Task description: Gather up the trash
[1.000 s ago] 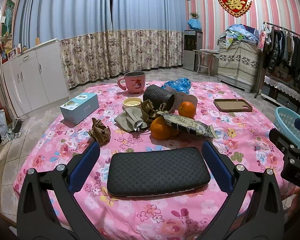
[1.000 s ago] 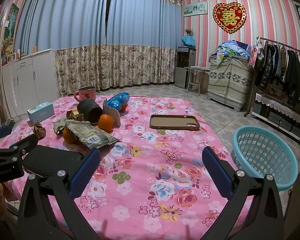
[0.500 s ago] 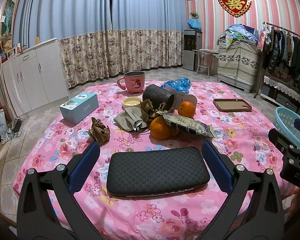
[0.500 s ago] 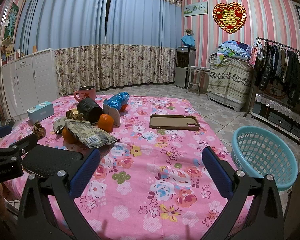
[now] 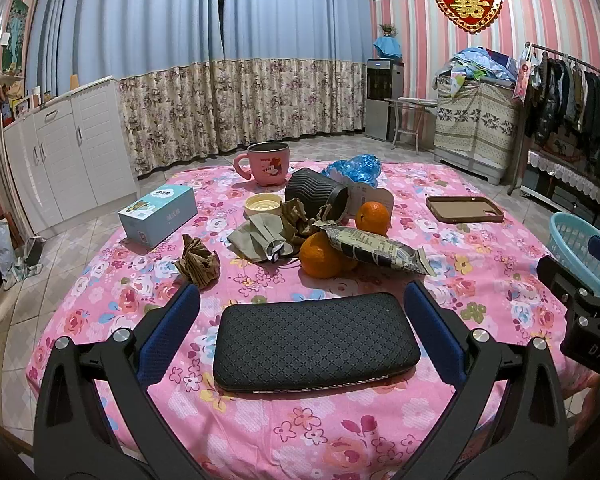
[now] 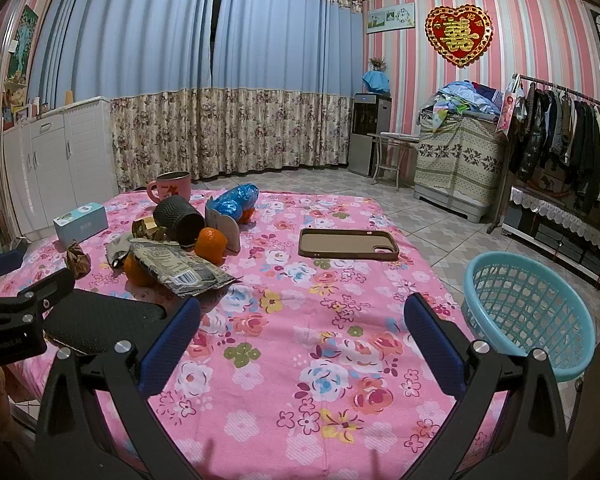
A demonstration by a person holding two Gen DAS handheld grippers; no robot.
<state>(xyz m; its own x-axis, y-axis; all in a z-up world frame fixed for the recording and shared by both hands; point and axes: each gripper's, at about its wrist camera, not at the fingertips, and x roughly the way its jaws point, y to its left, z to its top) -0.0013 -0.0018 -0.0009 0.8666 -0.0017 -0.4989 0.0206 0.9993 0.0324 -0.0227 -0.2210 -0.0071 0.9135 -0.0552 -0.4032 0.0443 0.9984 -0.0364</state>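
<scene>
On the pink flowered tablecloth [image 5: 480, 248] lie a crumpled brown paper ball [image 5: 198, 261], more crumpled brown paper [image 5: 298, 220], a grey snack wrapper [image 5: 374, 249] across an orange [image 5: 320, 257], and a blue plastic bag [image 5: 356, 168]. My left gripper [image 5: 302, 316] is open, its fingers either side of a black textured case [image 5: 316, 340], not touching it. In the right wrist view my right gripper [image 6: 302, 326] hangs open over bare cloth; the wrapper [image 6: 180, 270] lies to its upper left. A turquoise basket [image 6: 528, 312] stands off the table's right edge.
A pink mug [image 5: 266, 163], a tipped black ribbed cup [image 5: 314, 196], a cream lid [image 5: 262, 205], a grey cloth [image 5: 256, 236], a second orange [image 5: 372, 217], a tissue box [image 5: 158, 214] and a brown phone case [image 5: 464, 209] share the table. White cabinets [image 5: 60, 152] stand left.
</scene>
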